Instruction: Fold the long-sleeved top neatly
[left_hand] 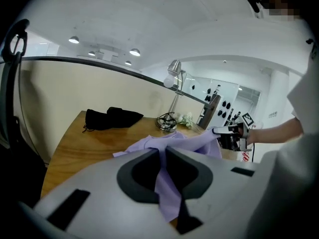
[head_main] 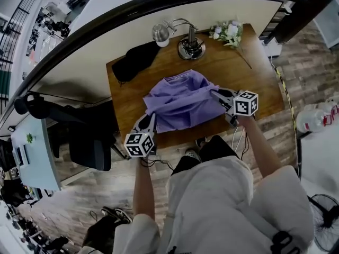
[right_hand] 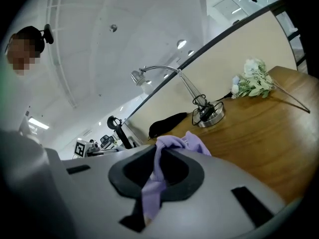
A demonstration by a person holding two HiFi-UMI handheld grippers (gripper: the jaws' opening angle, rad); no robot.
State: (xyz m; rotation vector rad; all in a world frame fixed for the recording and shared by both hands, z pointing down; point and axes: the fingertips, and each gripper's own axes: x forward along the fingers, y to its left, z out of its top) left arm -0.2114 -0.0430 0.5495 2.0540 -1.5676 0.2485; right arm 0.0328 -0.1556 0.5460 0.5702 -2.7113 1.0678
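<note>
Looks like an open-plan office or lab floor, not a home. A wooden table (head_main: 124, 102) with a desk lamp (head_main: 183, 36) sits against a low cream partition (head_main: 106, 41), with a black office chair (head_main: 87, 142) and another desk (head_main: 34, 160) next to it. Recessed ceiling lights (left_hand: 134, 52), a wood-look floor (head_main: 79, 194) with yellow-black tape (head_main: 286, 98), and a floor fan (head_main: 324, 224).

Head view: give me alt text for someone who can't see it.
The left gripper and right gripper each clamp an edge of a purple top on a wooden table. Behind it are a desk lamp, a dark cloth bundle and white flowers.
</note>
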